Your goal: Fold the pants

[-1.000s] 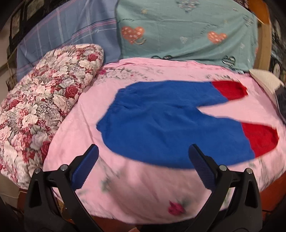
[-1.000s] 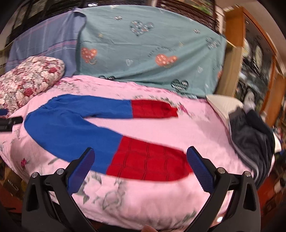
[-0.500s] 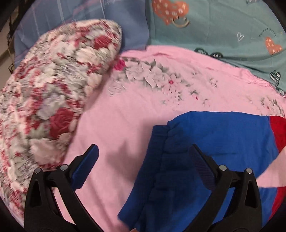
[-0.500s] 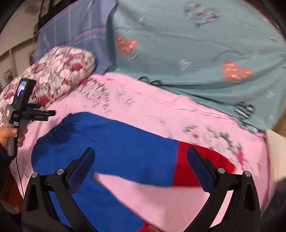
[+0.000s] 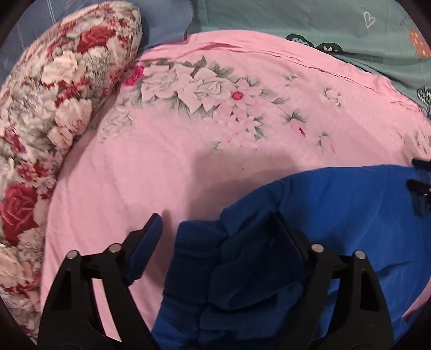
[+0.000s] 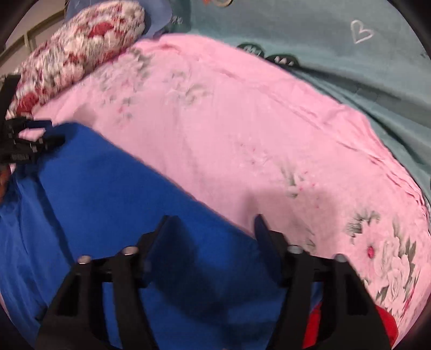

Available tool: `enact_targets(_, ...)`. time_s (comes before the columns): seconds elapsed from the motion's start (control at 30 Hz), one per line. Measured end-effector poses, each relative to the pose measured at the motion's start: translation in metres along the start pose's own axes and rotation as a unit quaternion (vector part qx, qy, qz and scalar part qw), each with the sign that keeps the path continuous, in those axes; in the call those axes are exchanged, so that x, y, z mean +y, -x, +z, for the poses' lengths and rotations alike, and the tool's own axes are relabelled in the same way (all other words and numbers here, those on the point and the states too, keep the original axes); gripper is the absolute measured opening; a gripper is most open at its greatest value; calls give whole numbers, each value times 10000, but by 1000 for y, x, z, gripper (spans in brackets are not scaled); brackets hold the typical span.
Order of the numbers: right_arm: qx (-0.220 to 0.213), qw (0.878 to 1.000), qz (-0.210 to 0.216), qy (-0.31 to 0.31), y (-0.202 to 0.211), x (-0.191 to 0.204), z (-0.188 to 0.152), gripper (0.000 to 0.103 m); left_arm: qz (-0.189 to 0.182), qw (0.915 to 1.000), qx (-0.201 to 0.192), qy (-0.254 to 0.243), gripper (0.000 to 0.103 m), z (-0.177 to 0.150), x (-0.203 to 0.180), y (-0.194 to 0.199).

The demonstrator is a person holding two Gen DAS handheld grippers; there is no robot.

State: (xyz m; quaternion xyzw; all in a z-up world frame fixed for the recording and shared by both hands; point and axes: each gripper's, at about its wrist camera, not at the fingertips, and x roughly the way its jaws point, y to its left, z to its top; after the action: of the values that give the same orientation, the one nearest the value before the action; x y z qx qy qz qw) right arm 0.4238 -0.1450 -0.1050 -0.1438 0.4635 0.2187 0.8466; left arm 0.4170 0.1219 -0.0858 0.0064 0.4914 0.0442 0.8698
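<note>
Blue pants with red cuffs lie on a pink floral bedsheet [image 5: 167, 150]. In the left wrist view my left gripper [image 5: 218, 226] is open, its jaws on either side of the bunched blue waistband corner [image 5: 204, 258] of the pants [image 5: 350, 212]. In the right wrist view my right gripper [image 6: 212, 228] is open, low over the far edge of a blue pant leg [image 6: 121, 199]; a red cuff [image 6: 385, 331] shows at the lower right. The left gripper shows at the left edge of that view [image 6: 29, 142].
A floral red and white pillow [image 5: 45, 113] lies at the left of the bed. A teal cover with hearts [image 5: 336, 27] and a blue-grey cloth [image 5: 164, 24] lie behind the pink sheet.
Both grippers have moved down and forward close to the pants. The left one now straddles the waistband corner, and the right one now sits at the pant leg's far edge.
</note>
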Motion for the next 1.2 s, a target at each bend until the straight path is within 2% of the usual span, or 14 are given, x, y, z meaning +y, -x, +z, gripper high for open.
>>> enact_targets(0.03, -67, 9999, 103, -28, 0, -2, 0, 44, -45, 10000, -14, 18, 80, 0, 0, -1)
enact_targets(0.1, -61, 9998, 194, -29, 0, -2, 1, 31, -159, 9998, -94, -75, 66, -2, -2, 1)
enact_targets(0.13, -72, 9997, 236, -26, 2, -1, 1, 18, -209, 9996, -122, -133, 61, -3, -5, 3)
enact_targets(0.2, -107, 9998, 148, 35, 5, 3, 1, 8, -282, 9992, -170, -204, 45, -4, -8, 7)
enact_targets(0.23, -148, 9998, 102, 76, 8, 7, 0, 5, -331, 9991, -176, -205, 42, -5, -9, 8)
enact_targets(0.33, -378, 9991, -59, 174, 23, 14, -4, 4, -457, 9986, -236, -137, 40, -8, -5, 14)
enact_targets(0.57, -936, 9955, -123, 90, 79, 26, -11, 4, -511, 9977, -429, 77, 39, -10, 3, 38)
enact_targets(0.7, -1255, 9918, -171, 163, 119, 45, -20, 4, -629, 9951, -743, 166, 39, -16, 10, 78)
enact_targets(0.8, -1602, 9867, -107, 242, 162, 68, -38, 4, -725, 9924, -987, 118, 39, -30, 15, 113)
enact_targets(0.97, -1957, 9798, 63, 398, 224, 124, -98, 4, -953, 9884, -1179, 107, 39, -85, 34, 165)
enact_targets(1.1, -1787, 9826, 342, 372, 234, 170, -158, 4, -969, 9882, -1179, -95, 40, -146, 38, 191)
enact_targets(1.2, -1388, 9885, 485, 343, 215, 202, -201, 4, -975, 9913, -863, -173, 41, -187, 40, 185)
